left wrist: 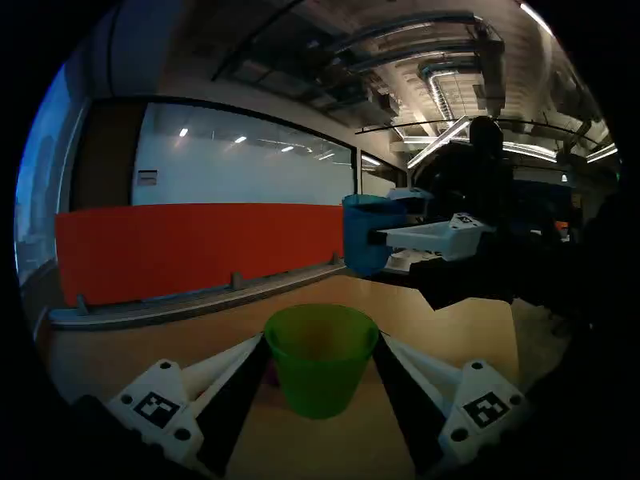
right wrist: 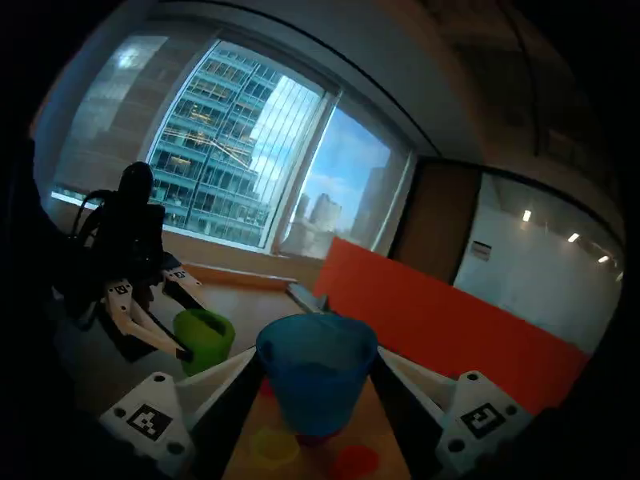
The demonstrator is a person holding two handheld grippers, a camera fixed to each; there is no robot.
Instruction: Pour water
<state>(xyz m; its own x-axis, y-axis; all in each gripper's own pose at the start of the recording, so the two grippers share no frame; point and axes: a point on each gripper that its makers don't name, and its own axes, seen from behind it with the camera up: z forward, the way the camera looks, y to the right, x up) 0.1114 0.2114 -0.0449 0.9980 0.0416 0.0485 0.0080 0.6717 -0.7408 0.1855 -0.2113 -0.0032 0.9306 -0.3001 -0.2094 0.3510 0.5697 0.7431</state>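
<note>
A green cup stands upright between the fingers of my left gripper, which is shut on it above the wooden table. Farther off in the left gripper view, the blue cup is held in the other gripper, higher and to the right. In the right gripper view, my right gripper is shut on that blue cup, upright, with liquid inside. The left gripper with the green cup shows lower left there, held by a person in dark clothing.
An orange partition runs along the table's far edge, with a glass wall behind. Large windows lie beyond the table. Coloured round discs lie on the table beneath the blue cup.
</note>
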